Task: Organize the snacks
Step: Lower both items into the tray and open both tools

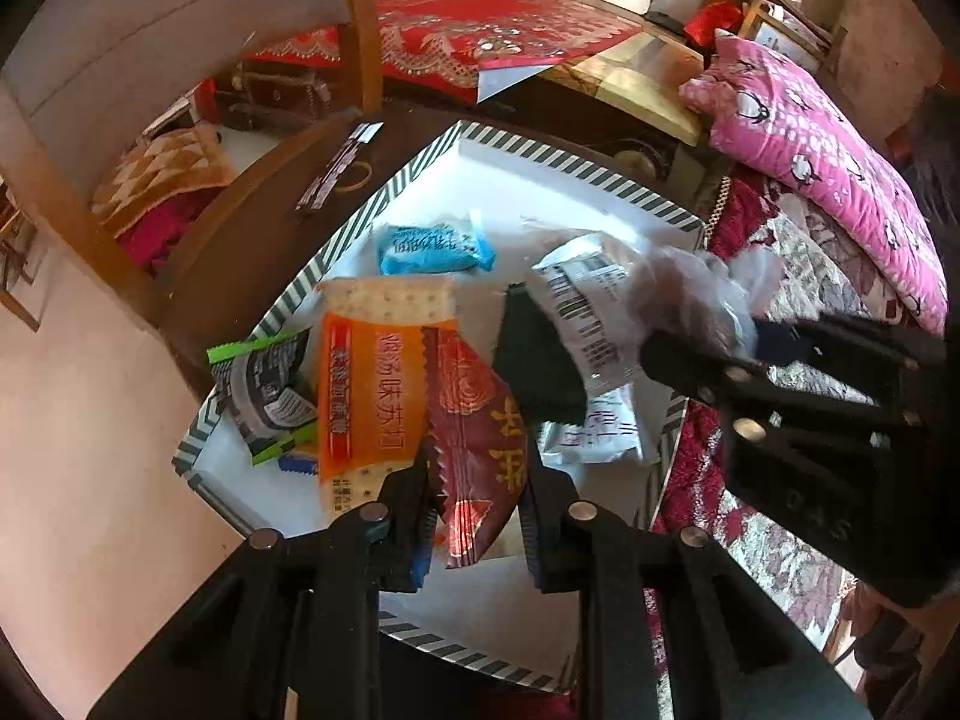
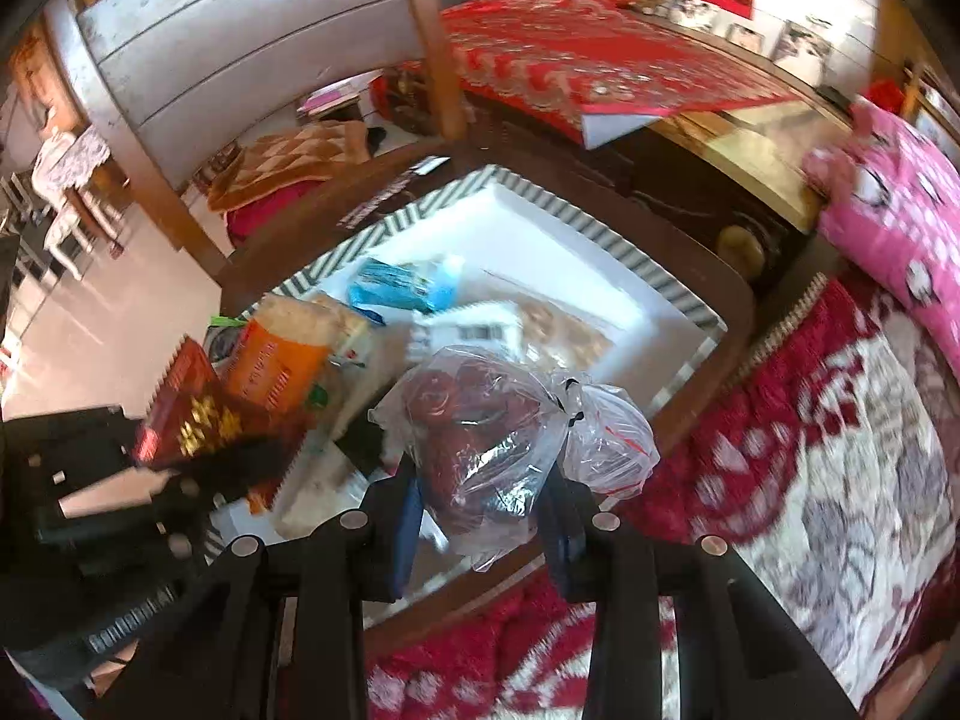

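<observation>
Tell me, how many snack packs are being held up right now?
2. A dark red packet is pinched in the left gripper; a clear plastic bag of reddish snacks is in the right gripper. Others lie in the tray.

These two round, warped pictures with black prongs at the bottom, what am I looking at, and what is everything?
No robot here: a person carries a hand-held gripper in each hand, and each has a wide-angle camera looking along its two fingers. That explains the round, bent view.

In the left camera's picture, the left hand-held gripper is shut on a dark red snack packet. In the right camera's picture, the right hand-held gripper pinches a clear plastic bag of something red.

Below them sits a white tray with a striped rim, holding an orange cracker packet, a blue packet and other wrappers.
</observation>
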A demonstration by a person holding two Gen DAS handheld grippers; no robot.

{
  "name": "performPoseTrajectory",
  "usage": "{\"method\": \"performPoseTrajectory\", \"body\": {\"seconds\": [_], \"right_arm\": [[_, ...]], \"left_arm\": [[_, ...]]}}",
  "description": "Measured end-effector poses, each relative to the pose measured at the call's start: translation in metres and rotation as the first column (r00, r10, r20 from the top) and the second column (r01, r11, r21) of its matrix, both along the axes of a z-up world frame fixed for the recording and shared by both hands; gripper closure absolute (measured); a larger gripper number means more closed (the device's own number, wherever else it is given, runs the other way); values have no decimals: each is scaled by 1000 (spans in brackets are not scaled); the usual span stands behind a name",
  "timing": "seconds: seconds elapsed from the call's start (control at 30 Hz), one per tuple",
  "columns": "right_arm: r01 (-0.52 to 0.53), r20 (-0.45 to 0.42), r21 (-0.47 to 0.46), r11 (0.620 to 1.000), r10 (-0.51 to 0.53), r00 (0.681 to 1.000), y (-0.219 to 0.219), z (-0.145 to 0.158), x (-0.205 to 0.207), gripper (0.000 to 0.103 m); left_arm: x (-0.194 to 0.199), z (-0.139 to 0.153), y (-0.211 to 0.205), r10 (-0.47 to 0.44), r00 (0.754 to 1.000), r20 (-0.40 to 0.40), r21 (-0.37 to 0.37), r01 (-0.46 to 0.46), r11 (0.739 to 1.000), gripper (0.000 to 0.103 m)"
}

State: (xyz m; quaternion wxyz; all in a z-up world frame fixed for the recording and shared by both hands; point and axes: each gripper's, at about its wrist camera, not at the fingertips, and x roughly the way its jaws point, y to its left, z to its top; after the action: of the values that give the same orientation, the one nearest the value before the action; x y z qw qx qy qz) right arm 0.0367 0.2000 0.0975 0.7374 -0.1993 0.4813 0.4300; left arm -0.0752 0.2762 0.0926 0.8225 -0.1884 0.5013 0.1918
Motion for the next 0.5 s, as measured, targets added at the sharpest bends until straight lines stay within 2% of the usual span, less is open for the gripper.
{"method": "performPoseTrajectory", "body": {"seconds": [0.27,0.4,0.5], "right_arm": [[-99,-12,-59,993,99,995,51,-16,-9,66],[-123,-12,-62,990,123,992,59,-20,-13,65],[-117,-21,-31,993,117,993,54,-14,-14,56]], "left_arm": [[-2,-2,0,4,1000,1,18,-4,1000,80],[-4,-3,0,20,1000,1,24,-20,1000,77],[-5,-2,0,27,1000,5,41,-27,999,71]]}}
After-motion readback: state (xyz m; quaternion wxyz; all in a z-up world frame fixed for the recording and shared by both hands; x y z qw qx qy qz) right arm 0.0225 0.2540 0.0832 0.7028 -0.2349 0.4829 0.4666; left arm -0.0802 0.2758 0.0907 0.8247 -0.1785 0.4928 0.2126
